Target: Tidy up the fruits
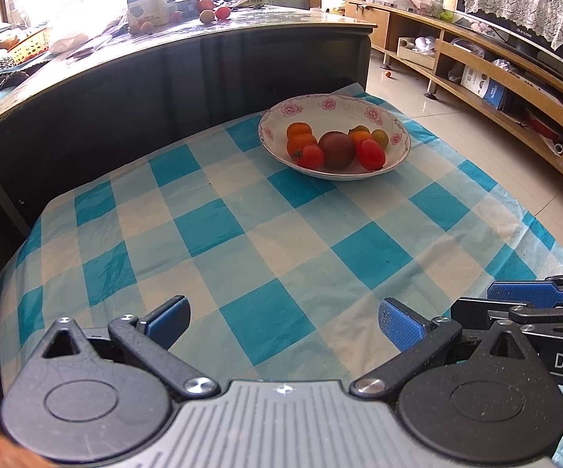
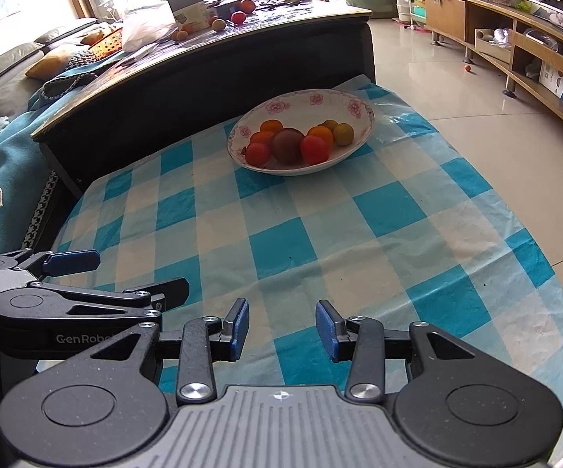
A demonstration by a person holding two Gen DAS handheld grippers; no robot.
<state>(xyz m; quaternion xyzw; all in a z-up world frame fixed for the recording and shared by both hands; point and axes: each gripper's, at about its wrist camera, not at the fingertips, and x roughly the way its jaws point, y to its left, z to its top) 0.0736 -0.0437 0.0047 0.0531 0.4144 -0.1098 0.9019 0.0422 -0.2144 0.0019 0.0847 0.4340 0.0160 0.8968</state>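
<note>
**Inspector A:** Living-room setting, we note: a low table under a blue-and-white checked cloth [image 1: 281, 234], a dark coffee table [image 1: 188, 74] directly behind it, and a long wooden media unit [image 1: 488, 74] on the tiled floor.

**Inspector B:** We confirm. A floral-rimmed bowl [image 1: 394, 144] stands at the far end of the cloth. Inside it we see two red tomatoes [image 1: 370, 154], a dark purplish tomato [image 1: 337, 149], oranges [image 1: 299, 130] and a small yellow-green fruit [image 1: 379, 137], all packed touching.

**Inspector A:** Left gripper [image 1: 284, 321]?

**Inspector B:** Jaws spread wide, nothing between them, low over the near edge of the cloth.

**Inspector A:** Right gripper [image 2: 282, 329]?

**Inspector B:** Jaws parted more narrowly, also empty, just beside the left one. We record both well apart from the bowl. More fruit [image 2: 238, 15] lies on the coffee table.
</note>
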